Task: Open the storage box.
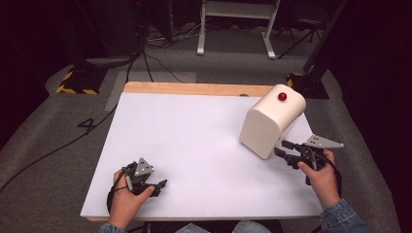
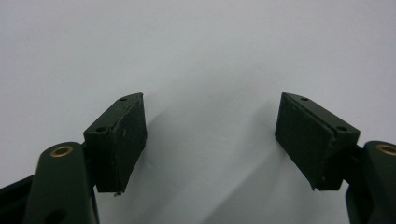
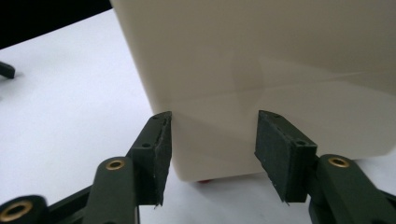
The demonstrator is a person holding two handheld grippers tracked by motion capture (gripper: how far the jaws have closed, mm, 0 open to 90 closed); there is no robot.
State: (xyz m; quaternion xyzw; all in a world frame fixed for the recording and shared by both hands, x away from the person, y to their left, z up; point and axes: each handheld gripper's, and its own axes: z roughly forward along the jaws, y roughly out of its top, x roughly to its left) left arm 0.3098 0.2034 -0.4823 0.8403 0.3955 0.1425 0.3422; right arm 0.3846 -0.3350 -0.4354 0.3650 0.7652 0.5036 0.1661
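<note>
One cream box (image 1: 272,121), one red knob (image 1: 282,96), two claws

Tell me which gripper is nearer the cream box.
Right. The right gripper is at the cream box, by its near lower corner, jaws open. The left gripper rests far off across the table.

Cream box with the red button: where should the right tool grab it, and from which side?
Judging by its pose, the near bottom corner of the cream box, from the person's side. The right tool already faces that narrow end, open; the wall between its pads is flat, the top rounded. The body may be too wide to span.
</note>
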